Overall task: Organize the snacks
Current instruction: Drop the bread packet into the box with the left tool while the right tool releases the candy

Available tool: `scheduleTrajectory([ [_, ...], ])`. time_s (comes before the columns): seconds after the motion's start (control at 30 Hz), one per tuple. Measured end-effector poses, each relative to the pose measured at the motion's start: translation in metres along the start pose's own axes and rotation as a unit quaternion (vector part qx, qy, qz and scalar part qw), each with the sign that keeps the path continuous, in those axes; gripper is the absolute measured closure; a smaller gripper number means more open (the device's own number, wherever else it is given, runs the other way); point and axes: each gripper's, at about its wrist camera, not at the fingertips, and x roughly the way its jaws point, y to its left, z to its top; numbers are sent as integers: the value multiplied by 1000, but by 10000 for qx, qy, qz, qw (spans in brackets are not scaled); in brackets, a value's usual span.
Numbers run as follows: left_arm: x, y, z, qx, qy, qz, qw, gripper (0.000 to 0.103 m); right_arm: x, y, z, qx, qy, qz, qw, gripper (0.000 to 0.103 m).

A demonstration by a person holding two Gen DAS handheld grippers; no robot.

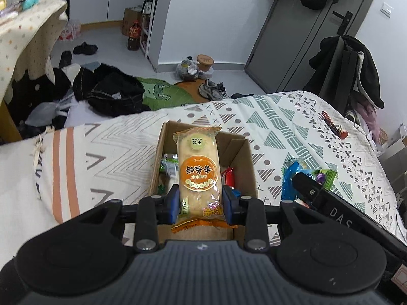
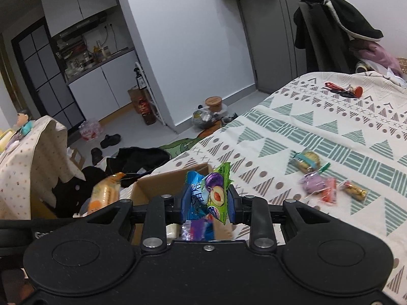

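A brown cardboard box (image 1: 243,152) sits on the patterned bedspread (image 1: 292,122) with several wrapped snacks inside. My left gripper (image 1: 201,199) is shut on an orange rice cracker pack (image 1: 198,167), held lengthwise over the box. My right gripper (image 2: 208,200) is shut on a bunch of small packets, a green plum candy packet (image 2: 217,190) and a blue one (image 2: 194,198), held above the box (image 2: 162,183) near its right side. The same cracker pack (image 2: 105,194) shows at left in the right wrist view. Loose snacks (image 2: 320,180) lie on the bedspread (image 2: 330,132) to the right.
Red scissors (image 2: 342,90) lie at the far side of the bed. A chair draped with dark clothes (image 2: 330,33) stands beyond the bed. Clothes, shoes and bags (image 1: 109,89) litter the floor. A cloth-covered table (image 1: 25,38) is at left.
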Motion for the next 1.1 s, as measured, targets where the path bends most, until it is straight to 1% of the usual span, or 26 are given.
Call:
scheduleTrajectory([
  [0.07, 6, 6, -2, -52, 113, -100, 9999, 69, 1, 5, -2, -47, 15, -12, 10000, 75],
  [0.1, 11, 9, -2, -74, 187, -105, 9997, 66, 2, 8, -3, -82, 32, -20, 10000, 75],
  [0.17, 18, 18, -3, -241, 342, -105, 9991, 64, 5, 12, -6, -132, 78, -21, 9999, 75],
  [0.23, 18, 28, -2, -426, 312, -60, 9986, 61, 8, 16, -9, -167, 134, -17, 9998, 74],
  [0.37, 16, 39, 1, -463, 241, -86, 9986, 52, 15, 20, -14, -159, 292, 40, 9994, 74],
  [0.5, 16, 47, 6, -492, 211, -66, 9985, 51, 20, 27, -17, -163, 445, 165, 9987, 74],
  [0.57, 15, 50, 9, -517, 207, -65, 9984, 51, 20, 31, -19, -196, 525, 263, 9981, 71],
  [0.63, 16, 51, 11, -515, 224, -64, 9984, 46, 20, 35, -18, -209, 578, 296, 9977, 59],
  [0.67, 16, 51, 12, -505, 248, -55, 9984, 41, 18, 36, -18, -208, 559, 274, 9978, 49],
  [0.73, 15, 50, 13, -477, 261, -28, 9985, 34, 13, 35, -14, -175, 497, 223, 9984, 48],
  [0.8, 12, 48, 13, -421, 226, -3, 9989, 24, 9, 31, -9, -74, 504, 181, 9985, 48],
  [0.9, 10, 42, 12, -303, 219, -20, 9993, 20, 0, 22, -1, 48, 469, -26, 9989, 48],
  [1.1, 6, 28, 8, -151, 219, -94, 9996, 20, -15, -2, 2, 163, 514, -416, 9977, 48],
])
